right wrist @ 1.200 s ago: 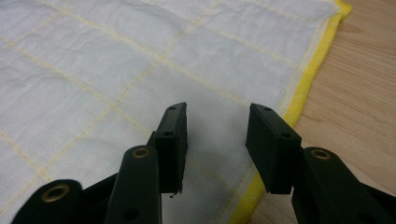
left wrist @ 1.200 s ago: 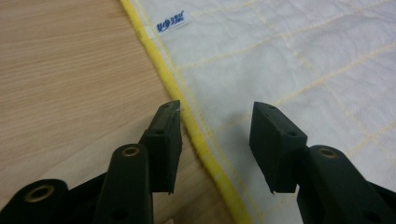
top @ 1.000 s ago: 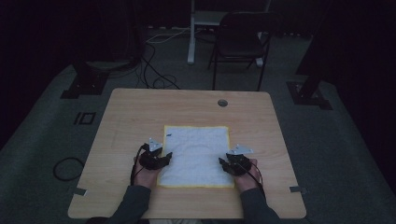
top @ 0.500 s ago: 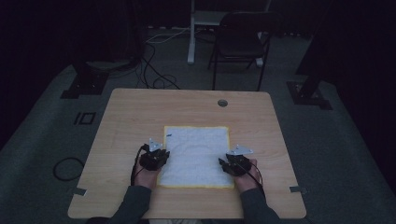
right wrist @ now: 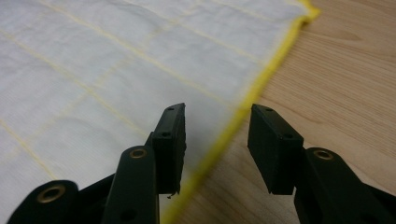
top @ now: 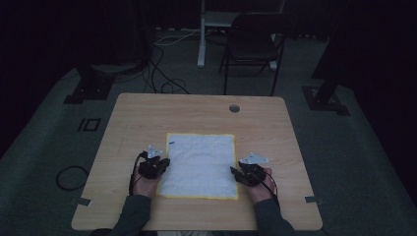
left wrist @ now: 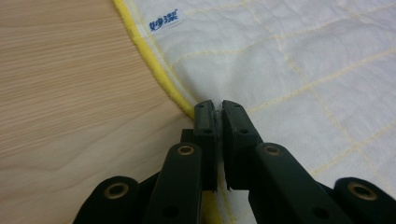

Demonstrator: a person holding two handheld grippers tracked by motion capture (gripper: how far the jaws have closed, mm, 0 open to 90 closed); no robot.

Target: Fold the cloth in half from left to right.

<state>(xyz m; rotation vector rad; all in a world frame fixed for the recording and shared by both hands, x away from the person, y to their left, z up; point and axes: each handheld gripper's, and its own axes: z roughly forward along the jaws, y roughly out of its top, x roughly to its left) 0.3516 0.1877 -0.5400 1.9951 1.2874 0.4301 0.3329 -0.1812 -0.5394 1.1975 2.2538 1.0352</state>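
the left claw (left wrist: pixel 218 114) has just been closing and now pinches the yellow hem of the white cloth (top: pixel 199 164) lying flat on the bench (top: pixel 147 118), while the right claw (right wrist: pixel 217 140) straddles the opposite hem with its jaws apart and likely needs to close next.

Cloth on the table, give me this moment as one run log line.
cloth: flat on table | left gripper: jaws just closing, pinching cloth's yellow edge | right gripper: open, astride opposite edge, no grip
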